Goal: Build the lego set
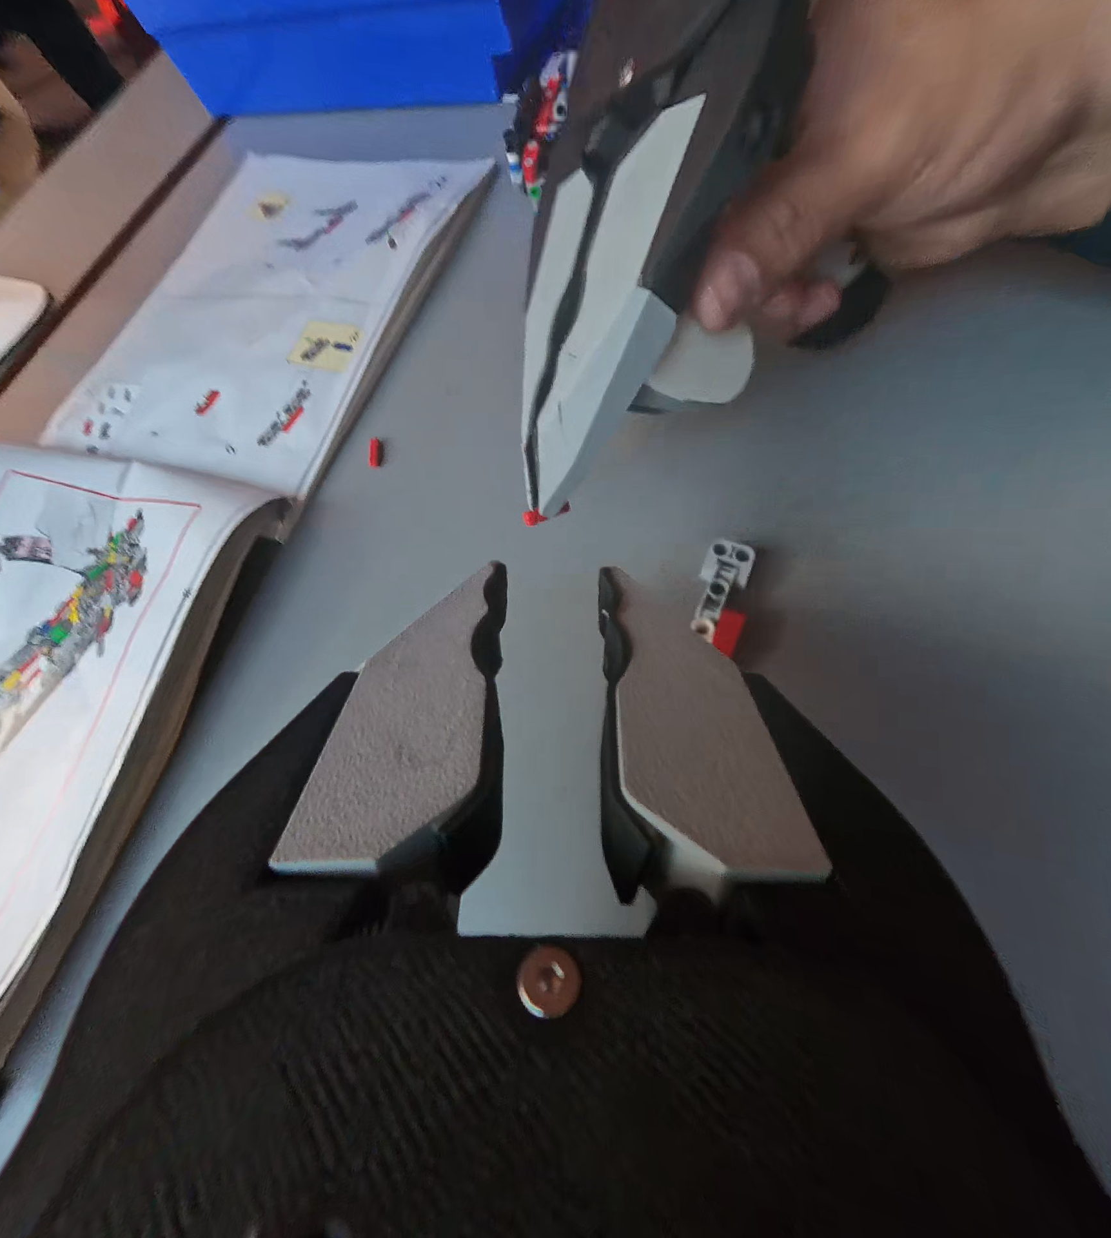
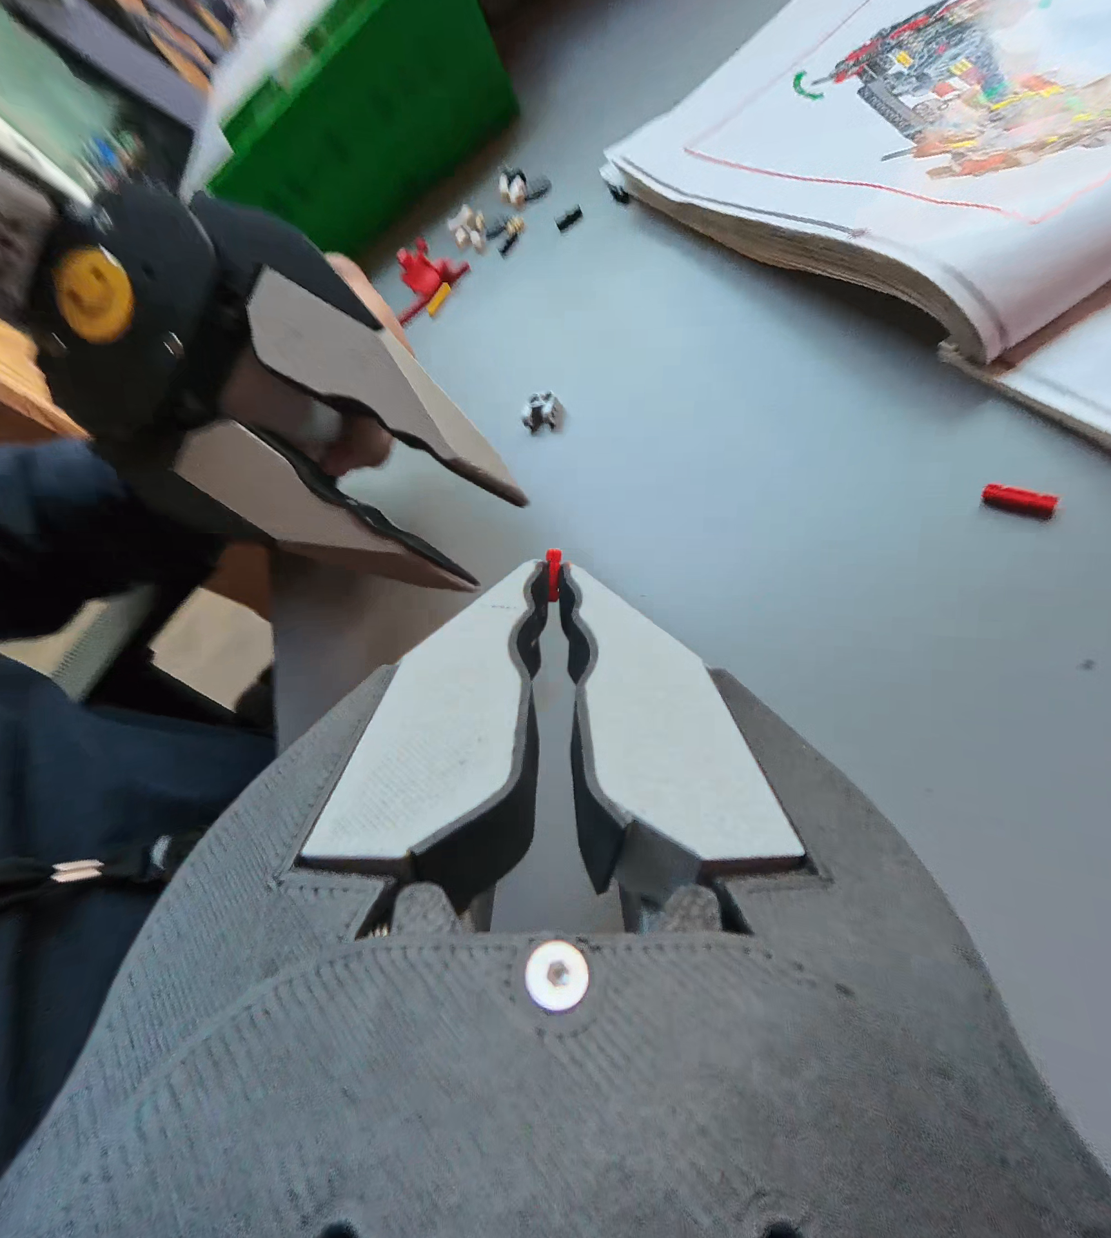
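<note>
- Right gripper (image 2: 553, 581) fingers pinched on a small red peg (image 2: 552, 569), pads pressing both sides, peg tip poking past the fingertips.
- Left gripper (image 1: 552, 576) fingers narrowly parted, bare, just short of that peg.
- Right of left fingers: grey beam piece (image 1: 725, 583).
- Left of them: second red peg (image 1: 375, 451), open instruction book (image 1: 258, 321).
- Beneath all: grey table (image 1: 874, 536).

No writing can be read in either view; the open instruction booklet (image 1: 217, 348) on the grey surface (image 1: 874, 469) carries only coloured building diagrams, small yellow call-out boxes and a red-outlined picture of a model, its print too blurred and small to make out; the blue bin (image 1: 338, 47) and green bin (image 2: 365, 114) show no legible marks.
</note>
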The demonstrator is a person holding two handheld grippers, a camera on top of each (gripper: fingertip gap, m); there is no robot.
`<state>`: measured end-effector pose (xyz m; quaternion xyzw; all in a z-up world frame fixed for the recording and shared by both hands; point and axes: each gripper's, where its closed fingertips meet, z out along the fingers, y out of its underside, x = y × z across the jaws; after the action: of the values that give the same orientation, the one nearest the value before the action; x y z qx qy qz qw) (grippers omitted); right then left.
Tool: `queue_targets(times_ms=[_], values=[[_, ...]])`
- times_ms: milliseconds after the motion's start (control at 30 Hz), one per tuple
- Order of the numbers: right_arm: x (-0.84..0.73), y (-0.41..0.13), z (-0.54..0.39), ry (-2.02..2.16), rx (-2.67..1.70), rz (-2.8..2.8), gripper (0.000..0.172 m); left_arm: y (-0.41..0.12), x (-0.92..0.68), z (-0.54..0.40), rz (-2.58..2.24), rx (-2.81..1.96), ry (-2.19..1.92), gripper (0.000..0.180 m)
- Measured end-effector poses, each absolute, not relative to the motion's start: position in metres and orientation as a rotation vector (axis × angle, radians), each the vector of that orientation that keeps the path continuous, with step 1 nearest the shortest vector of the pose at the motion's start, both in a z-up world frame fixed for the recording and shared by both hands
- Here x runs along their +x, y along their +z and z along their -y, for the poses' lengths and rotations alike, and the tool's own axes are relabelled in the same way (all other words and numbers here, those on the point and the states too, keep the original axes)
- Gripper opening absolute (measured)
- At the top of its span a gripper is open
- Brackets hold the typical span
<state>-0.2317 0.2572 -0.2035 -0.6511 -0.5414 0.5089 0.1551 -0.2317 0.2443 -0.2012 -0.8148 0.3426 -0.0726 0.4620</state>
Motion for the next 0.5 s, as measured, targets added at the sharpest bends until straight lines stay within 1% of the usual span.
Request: queue_targets(times_ms=[100,200,367,500], values=[[-0.229,-0.194,-0.260,1.658,-1.915,1.328,0.000,-0.199,-0.234,-0.257,-0.803,-1.957,-0.044,0.027],[-0.226,-0.192,-0.264,1.824,-1.943,1.156,0.000,-0.192,-0.226,-0.260,-0.788,-1.898,-0.034,0.028],[-0.226,-0.183,-0.260,1.923,-1.915,1.083,0.000,-0.187,-0.214,-0.266,-0.824,-1.847,0.051,0.027],[-0.227,-0.182,-0.256,1.943,-1.914,1.081,0.000,-0.183,-0.211,-0.268,-0.840,-1.811,0.085,0.018]])
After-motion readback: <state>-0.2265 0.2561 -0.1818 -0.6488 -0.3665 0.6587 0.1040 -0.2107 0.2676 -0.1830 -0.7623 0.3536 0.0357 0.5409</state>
